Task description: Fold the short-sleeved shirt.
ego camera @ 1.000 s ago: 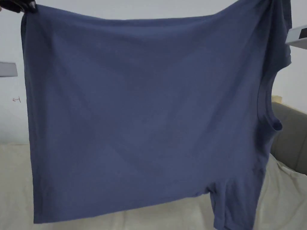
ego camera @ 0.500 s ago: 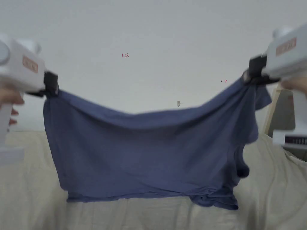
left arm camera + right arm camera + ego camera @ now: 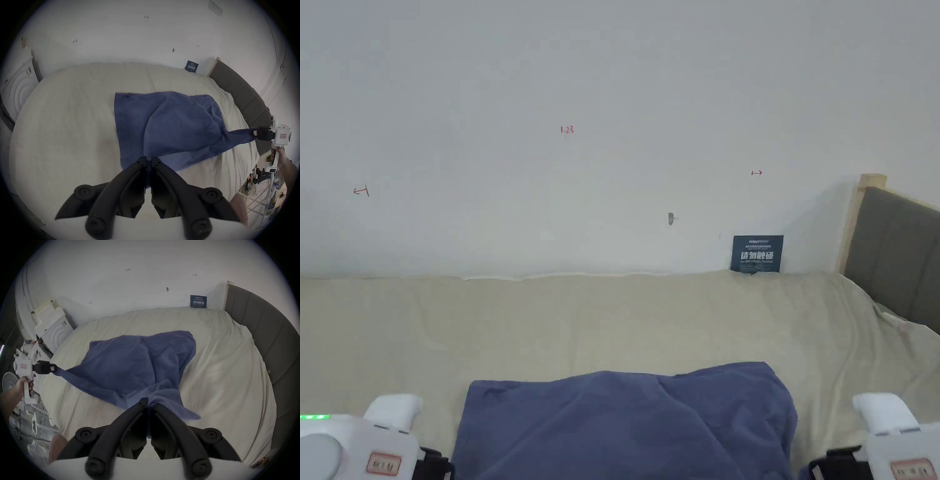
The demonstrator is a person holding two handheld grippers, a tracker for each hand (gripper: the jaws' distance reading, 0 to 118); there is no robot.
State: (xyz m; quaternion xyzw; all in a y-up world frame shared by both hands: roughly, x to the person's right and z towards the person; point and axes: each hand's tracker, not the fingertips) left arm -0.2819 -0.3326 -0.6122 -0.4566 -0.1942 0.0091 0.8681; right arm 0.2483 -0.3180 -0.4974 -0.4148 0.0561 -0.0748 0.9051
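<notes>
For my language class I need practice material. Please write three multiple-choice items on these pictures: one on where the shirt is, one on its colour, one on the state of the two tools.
1. Where does most of the shirt lie?
A. On the bed
B. On the floor
C. On a chair

2. What colour is the shirt?
A. Red
B. Blue
C. White

3. How are the left tool and the right tool?
A. Both open
B. One open, one shut
C. Both shut on the shirt

Answers:
1. A: the cloth is spread on the cream sheet of the bed.
2. B: it is blue in all three views.
3. C: each gripper view shows blue cloth pinched between closed jaws.
</notes>
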